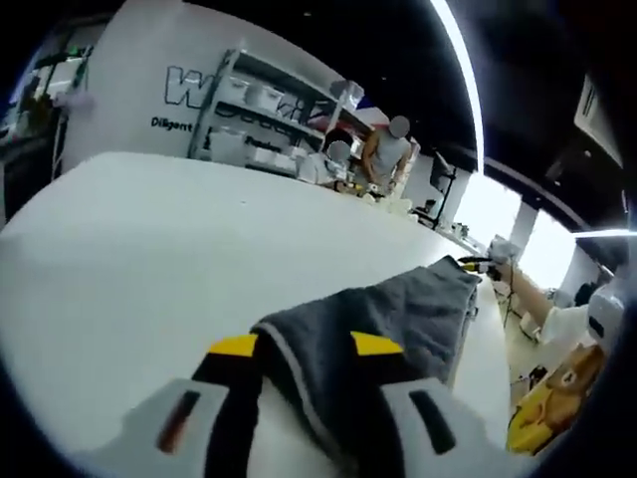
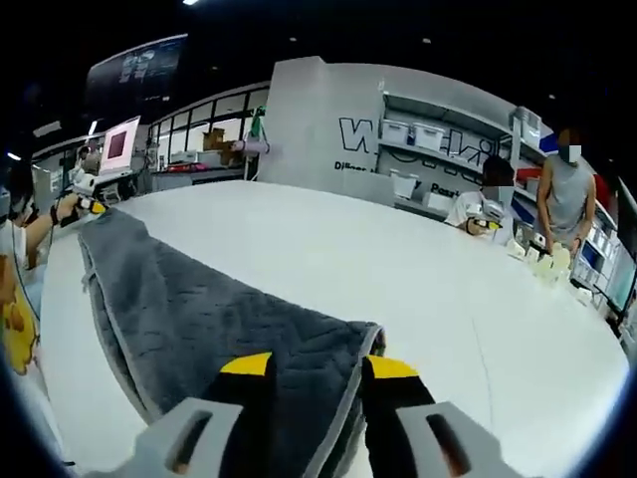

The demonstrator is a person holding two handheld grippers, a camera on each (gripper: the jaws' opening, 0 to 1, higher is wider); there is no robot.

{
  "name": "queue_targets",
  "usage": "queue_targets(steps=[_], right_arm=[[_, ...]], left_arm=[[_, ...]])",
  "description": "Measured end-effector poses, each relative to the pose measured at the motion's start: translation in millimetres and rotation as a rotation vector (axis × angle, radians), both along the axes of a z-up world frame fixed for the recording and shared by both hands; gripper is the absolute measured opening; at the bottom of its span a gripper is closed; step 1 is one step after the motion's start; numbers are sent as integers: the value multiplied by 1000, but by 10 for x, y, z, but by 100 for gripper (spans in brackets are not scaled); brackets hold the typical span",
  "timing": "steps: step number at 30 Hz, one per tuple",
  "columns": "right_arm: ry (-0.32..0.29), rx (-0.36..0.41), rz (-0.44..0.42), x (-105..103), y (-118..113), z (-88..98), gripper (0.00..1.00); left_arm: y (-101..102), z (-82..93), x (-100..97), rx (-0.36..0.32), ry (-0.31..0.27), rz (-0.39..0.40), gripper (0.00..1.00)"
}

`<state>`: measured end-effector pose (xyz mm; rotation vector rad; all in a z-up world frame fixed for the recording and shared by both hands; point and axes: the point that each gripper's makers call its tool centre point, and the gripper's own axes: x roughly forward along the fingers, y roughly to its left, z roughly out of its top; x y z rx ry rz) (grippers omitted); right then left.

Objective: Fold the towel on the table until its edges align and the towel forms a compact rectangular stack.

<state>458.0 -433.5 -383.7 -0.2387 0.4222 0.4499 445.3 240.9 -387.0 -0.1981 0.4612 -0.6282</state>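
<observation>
We find the grey towel (image 1: 383, 329) lying stretched along one edge of the white tabletop (image 1: 149, 259), with both ends taken up by the grippers. In the left gripper view, the left gripper (image 1: 304, 349) has its two yellow-tipped jaws on either side of a corner of the towel, the cloth passing between them and folding down over the near edge of the tabletop; we record the jaws as clamped on the towel. From that corner the towel runs away along the tabletop edge to its far end, where the right gripper (image 1: 476, 262) is seen at the cloth, held by a person's hand (image 1: 528, 289).

In the right gripper view, the right gripper (image 2: 317, 366) likewise has its jaws closed on a corner of the towel (image 2: 199, 309), the pale hem showing between the yellow tips. The towel extends from there toward the far corner of the tabletop (image 2: 398, 269), where the left gripper (image 2: 92, 207) meets it.

The rest of the tabletop surface is bare white. At its far edge two people (image 2: 557, 189) stand or sit near some small pale objects (image 2: 542, 261). Behind them we note shelving (image 2: 438, 149) with storage boxes against a wall with lettering.
</observation>
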Motion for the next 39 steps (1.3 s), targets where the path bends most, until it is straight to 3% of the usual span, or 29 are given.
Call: queue_targets(steps=[4, 8, 13, 19, 21, 24, 28, 32, 37, 39], right_arm=[[-4, 0, -14, 66, 9, 0, 34], [-27, 7, -86, 209, -91, 53, 34], [-10, 2, -150, 365, -207, 10, 26], [57, 18, -190, 472, -241, -125, 19], [35, 30, -194, 502, -245, -91, 9], [21, 65, -204, 546, -234, -49, 5], [6, 49, -216, 575, -246, -13, 4], [-56, 53, -264, 620, -332, 144, 4], [-139, 117, -338, 666, -436, 352, 3], [-150, 115, -346, 693, -446, 370, 3]], left_arm=[[-4, -31, -2, 2, 10, -5, 34], [21, -29, 1, -1, 8, -4, 31], [32, -33, 9, -7, 11, -3, 25], [-5, -10, 11, -14, 9, -9, 16], [8, -1, 10, -16, 10, -5, 12], [31, -18, -4, -12, 20, -1, 6], [50, -37, -24, -5, 25, 5, 4], [180, 21, 28, 22, -3, 57, 4], [233, 92, 57, 11, -21, 77, 4], [237, 88, 71, 60, -40, 85, 4]])
